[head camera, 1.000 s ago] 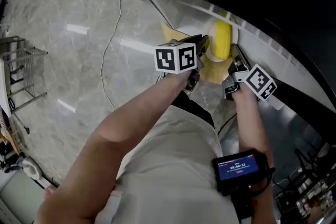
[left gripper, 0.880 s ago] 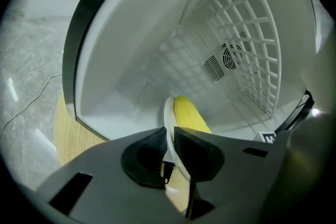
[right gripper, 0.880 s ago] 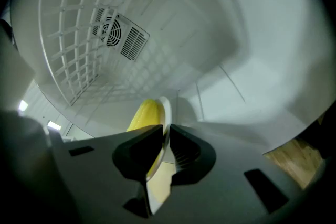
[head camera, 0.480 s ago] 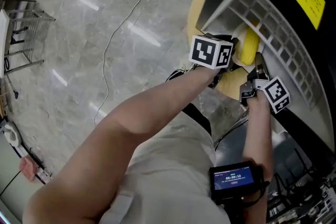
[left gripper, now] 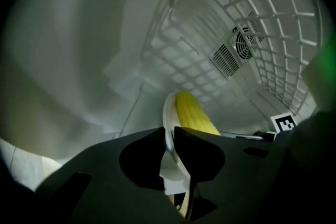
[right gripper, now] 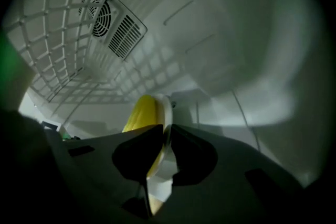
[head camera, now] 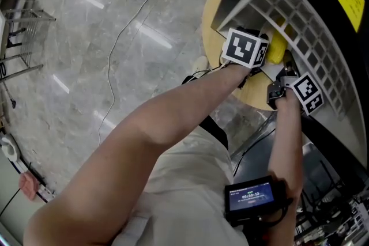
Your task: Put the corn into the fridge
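Observation:
A yellow corn cob lies on a white plate, held level inside the open fridge. My left gripper is shut on the plate's left rim, and my right gripper is shut on its right rim. In the left gripper view the corn rests just right of the pinched plate rim, with the left gripper closed on it. In the right gripper view the corn shows left of the plate rim, which the right gripper clamps.
A white wire shelf spans above the plate, and a fan vent sits on the fridge's back wall. A round yellow stand is under the fridge front. A cable trails across the marble floor.
Both grippers have carried the plate with the corn further forward, under the wire shelf and deeper into the fridge. Their hold on the plate is unchanged.

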A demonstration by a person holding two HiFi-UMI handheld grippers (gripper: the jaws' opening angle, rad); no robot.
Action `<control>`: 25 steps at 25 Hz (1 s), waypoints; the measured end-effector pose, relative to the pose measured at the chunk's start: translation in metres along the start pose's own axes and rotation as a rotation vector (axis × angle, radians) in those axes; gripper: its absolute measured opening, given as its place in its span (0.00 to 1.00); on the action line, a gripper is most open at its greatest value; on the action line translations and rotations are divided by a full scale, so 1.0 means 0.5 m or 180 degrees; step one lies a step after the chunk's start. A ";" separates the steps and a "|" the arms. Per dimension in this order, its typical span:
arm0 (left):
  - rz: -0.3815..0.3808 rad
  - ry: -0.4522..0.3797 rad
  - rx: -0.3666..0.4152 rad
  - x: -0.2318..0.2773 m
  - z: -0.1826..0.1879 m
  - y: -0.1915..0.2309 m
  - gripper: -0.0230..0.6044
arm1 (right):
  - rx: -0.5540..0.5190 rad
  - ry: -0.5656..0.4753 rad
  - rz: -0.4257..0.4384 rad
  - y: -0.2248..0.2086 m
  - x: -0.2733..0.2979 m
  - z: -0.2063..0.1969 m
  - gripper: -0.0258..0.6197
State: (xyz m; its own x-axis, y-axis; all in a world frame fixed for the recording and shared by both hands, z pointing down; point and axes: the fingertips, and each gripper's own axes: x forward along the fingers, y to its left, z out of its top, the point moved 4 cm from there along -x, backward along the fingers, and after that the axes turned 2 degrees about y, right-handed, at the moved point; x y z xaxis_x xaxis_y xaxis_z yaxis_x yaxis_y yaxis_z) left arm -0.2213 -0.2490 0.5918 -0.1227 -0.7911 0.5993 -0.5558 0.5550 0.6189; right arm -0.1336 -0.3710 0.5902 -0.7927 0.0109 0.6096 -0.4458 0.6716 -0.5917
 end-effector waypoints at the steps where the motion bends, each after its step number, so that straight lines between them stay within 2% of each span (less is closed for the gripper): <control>1: 0.0011 0.0011 0.0000 0.004 0.000 0.001 0.12 | -0.0018 0.0011 -0.0024 -0.002 0.002 0.000 0.11; 6: -0.0018 0.0062 -0.0105 0.021 0.000 0.006 0.12 | -0.0179 0.0092 -0.0118 -0.004 0.010 0.008 0.11; 11: 0.0068 0.0109 -0.0060 0.023 -0.002 0.018 0.12 | -0.0375 0.0191 -0.0162 0.006 0.024 0.011 0.11; 16: 0.0157 0.0207 0.0122 0.024 0.000 0.015 0.12 | -0.0553 0.0240 -0.0247 -0.015 0.033 0.013 0.11; 21: 0.0158 0.0221 0.0185 0.024 0.002 0.016 0.12 | -0.0596 0.0362 -0.0350 -0.007 0.031 0.000 0.11; 25: 0.0160 0.0221 0.0299 0.024 -0.001 0.012 0.13 | -0.0876 0.0301 -0.0418 0.009 0.030 0.006 0.13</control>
State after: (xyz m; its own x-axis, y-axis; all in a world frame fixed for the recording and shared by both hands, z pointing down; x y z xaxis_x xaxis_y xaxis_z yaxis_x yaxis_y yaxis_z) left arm -0.2260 -0.2550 0.6029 -0.0969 -0.7413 0.6641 -0.6253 0.5645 0.5388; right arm -0.1486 -0.3700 0.5950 -0.6878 -0.0289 0.7253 -0.4023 0.8469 -0.3478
